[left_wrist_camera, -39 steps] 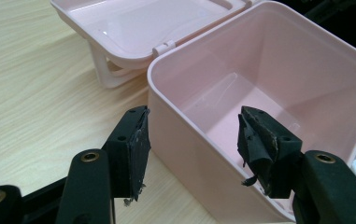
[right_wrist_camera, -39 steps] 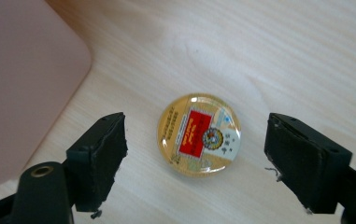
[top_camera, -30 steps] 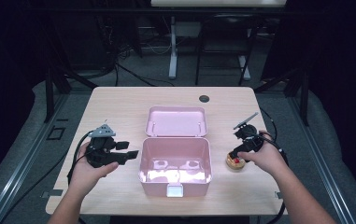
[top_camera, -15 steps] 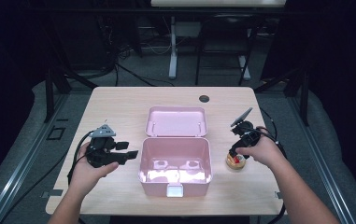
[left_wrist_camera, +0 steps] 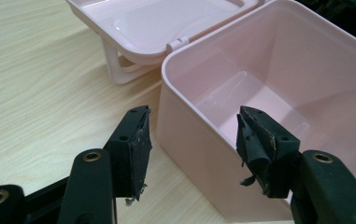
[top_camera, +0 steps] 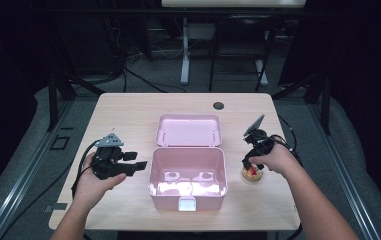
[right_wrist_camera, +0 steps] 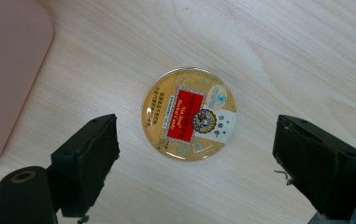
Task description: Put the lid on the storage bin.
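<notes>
Tongs above a round tin beside the pink box

Right tongs (right_wrist_camera: 194, 154) hang over a small round tin (right_wrist_camera: 189, 114) that lies flat on the wooden surface (top_camera: 128, 115), its lid facing up. Both pads stand wide apart, one on each side of the tin, and do not touch it; the tongs are released and nothing is grasped. Their jaws have just been opening wider. The tin is round, so it has no long axis; the red label on its lid runs slightly slanted in the right gripper view. In the high view the tin (top_camera: 251, 174) sits just to the right of the pink box (top_camera: 188, 172), near but apart from its wall, and well in from the right edge of the surface. Bare wood lies around the tin on every side, with more free room toward the far edge.

The box stands open in the middle of the surface, and its lid (top_camera: 189, 130) lies flat behind it. Its front wall is close to the near edge.

Left tongs (top_camera: 139, 161) are held level on the left side of the box, pointing at its wall. In the left gripper view the pads are apart, released, and the corner of the box (left_wrist_camera: 241, 93) lies just ahead of them.

Compared with one second ago, the right hand (top_camera: 270, 159) has turned a little, so the grey plate on the gripper now stands more upright. The left hand (top_camera: 95, 180), the box and the tin are in the same places.
</notes>
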Motion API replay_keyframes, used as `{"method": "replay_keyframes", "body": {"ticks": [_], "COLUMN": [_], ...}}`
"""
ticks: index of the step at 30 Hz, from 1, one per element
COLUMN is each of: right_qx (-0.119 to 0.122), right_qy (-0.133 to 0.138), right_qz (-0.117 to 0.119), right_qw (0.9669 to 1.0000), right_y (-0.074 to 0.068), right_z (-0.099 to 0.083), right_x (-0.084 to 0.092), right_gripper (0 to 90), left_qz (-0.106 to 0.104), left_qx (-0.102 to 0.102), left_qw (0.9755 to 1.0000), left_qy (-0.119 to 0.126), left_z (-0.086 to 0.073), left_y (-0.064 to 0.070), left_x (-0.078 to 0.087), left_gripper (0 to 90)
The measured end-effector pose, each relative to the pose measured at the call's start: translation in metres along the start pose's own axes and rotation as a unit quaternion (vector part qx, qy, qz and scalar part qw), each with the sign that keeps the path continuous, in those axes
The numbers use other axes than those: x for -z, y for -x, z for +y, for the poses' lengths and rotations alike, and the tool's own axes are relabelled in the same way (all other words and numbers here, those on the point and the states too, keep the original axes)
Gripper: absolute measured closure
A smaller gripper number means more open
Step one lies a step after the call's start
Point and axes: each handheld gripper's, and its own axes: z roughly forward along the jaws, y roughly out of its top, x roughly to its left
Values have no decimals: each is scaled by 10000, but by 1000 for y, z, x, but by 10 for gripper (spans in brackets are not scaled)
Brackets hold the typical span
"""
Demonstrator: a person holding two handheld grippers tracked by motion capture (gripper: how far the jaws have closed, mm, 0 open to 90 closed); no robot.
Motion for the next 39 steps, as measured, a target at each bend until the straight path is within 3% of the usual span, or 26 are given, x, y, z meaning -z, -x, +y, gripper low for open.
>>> {"method": "replay_keyframes", "body": {"ticks": [9, 12, 39], "right_qx": [-145, -96, -373], "right_qy": [-23, -69, -129], "right_qz": [-46, -79, 29], "right_qw": [9999, 9999, 9992], "right_y": [-2, -2, 1], "right_z": [5, 5, 2], "right_x": [-9, -12, -44], "right_gripper": [140, 140, 132], "left_qz": [21, 31, 22], "left_qx": [2, 7, 5], "left_qw": [10000, 10000, 10000], "left_qy": [2, 32, -9], "left_z": [0, 0, -1], "left_y": [-1, -1, -2], "left_x": [1, 1, 1], "left_gripper": [453, 453, 454]}}
